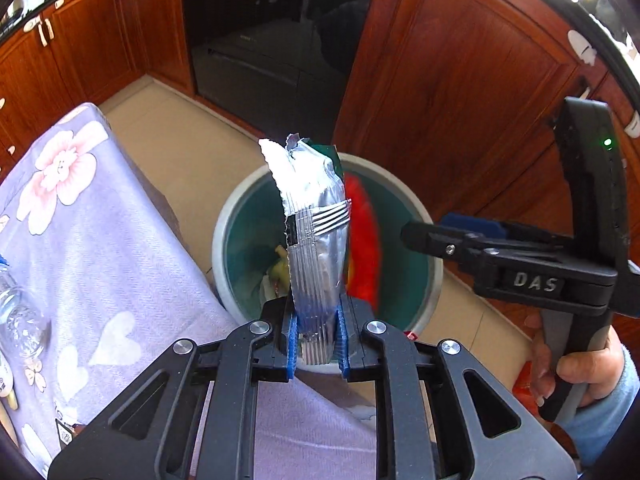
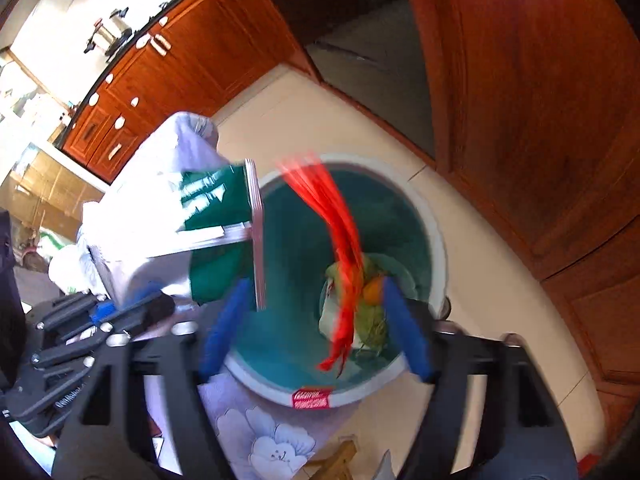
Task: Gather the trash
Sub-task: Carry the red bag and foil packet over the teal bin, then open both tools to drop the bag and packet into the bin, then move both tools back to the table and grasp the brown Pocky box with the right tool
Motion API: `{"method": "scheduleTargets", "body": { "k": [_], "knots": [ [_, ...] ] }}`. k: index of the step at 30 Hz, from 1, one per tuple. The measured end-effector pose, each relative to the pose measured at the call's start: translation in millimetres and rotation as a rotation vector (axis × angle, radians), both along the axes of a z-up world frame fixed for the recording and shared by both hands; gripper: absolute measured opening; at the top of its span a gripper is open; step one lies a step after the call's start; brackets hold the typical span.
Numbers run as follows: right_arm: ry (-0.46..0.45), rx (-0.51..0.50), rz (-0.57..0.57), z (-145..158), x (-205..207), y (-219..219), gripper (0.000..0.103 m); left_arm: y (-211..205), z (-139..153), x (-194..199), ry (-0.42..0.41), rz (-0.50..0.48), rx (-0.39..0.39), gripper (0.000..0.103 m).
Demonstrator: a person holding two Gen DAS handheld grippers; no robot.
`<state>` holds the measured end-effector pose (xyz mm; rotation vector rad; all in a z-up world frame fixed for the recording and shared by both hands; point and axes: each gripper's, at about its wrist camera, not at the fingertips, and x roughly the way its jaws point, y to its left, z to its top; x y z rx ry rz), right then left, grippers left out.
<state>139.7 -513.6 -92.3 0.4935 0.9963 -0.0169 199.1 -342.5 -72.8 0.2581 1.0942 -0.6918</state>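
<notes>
My left gripper (image 1: 316,320) is shut on the lower end of a silver-lined green snack wrapper (image 1: 316,232), which stands upright over the white-rimmed teal bin (image 1: 224,240). In the right wrist view the same wrapper (image 2: 216,208) shows its green side beside the left gripper (image 2: 160,300). My right gripper (image 2: 314,284) is open above the bin (image 2: 438,248). A red wrapper (image 2: 344,248) is a blurred streak in the air between its blue pads, touching neither. The left wrist view shows that red wrapper (image 1: 362,240) inside the bin's mouth, with the right gripper (image 1: 432,232) to its right.
Peels and paper (image 2: 372,312) lie at the bin's bottom. A table with a floral lilac cloth (image 1: 100,220) stands left of the bin, a clear glass jar (image 1: 20,320) on it. Wooden cabinets (image 1: 460,80) and a dark oven (image 1: 272,40) stand behind.
</notes>
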Motion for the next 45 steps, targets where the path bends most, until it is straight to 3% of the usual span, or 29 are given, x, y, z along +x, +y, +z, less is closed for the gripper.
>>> {"method": "scheduleTargets", "body": {
  "k": [2, 4, 6, 12, 32, 45],
  "knots": [
    [-0.002, 0.004, -0.014, 1.1, 1.5, -2.9, 0.075, -3.0, -4.6, 1.5, 0.007, -0.002, 0.007, 0.018],
    [0.000, 0.003, -0.027, 2.4, 1.2, -3.9, 0.076, -6.2, -8.5, 5.1, 0.018, -0.007, 0.012, 0.028],
    [-0.001, 0.002, -0.040, 5.4, 1.4, -5.0, 0.080, -7.3, -8.5, 4.6, 0.001, -0.006, 0.015, 0.051],
    [-0.009, -0.008, -0.045, 12.3, -0.6, -10.0, 0.086, -1.3, 1.6, -0.1, -0.044, 0.003, 0.010, 0.070],
    [-0.030, -0.044, -0.002, 44.1, -15.9, 24.9, 0.087, 43.7, 34.8, -26.4, -0.108, 0.049, -0.056, 0.090],
    [-0.048, -0.071, 0.099, 68.1, -32.8, 83.6, 0.087, 117.1, 59.6, -62.1, -0.180, 0.126, -0.074, 0.097]
  ]
}}
